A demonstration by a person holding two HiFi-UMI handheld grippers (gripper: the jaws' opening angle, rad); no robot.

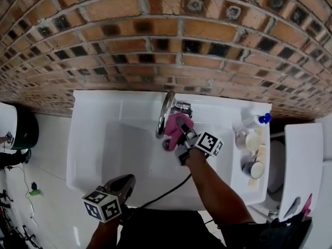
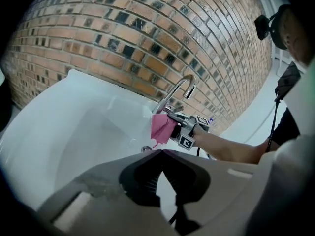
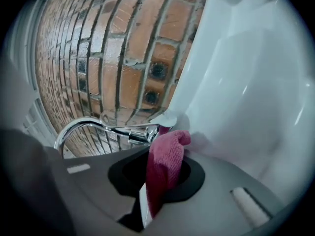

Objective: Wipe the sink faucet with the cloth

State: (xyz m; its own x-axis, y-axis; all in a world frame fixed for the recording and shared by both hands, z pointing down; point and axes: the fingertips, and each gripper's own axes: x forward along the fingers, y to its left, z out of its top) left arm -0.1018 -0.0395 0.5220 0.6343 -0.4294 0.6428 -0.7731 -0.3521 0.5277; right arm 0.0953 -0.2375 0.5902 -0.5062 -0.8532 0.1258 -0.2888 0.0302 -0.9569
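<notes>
No readable text (markers carry patterns only)

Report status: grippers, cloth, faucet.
Right gripper shut on pink fuzzy cloth, at curved chrome faucet base. Left gripper shut, empty, over white sink basin. Nothing in the way.

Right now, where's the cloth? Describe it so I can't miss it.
Below the brick wall sits a white sink, with a chrome faucet curving over the basin from its back edge. Right by the faucet, the right tool grips the cloth. It is the only pink, fuzzy thing there, among chrome and white surfaces.
</notes>
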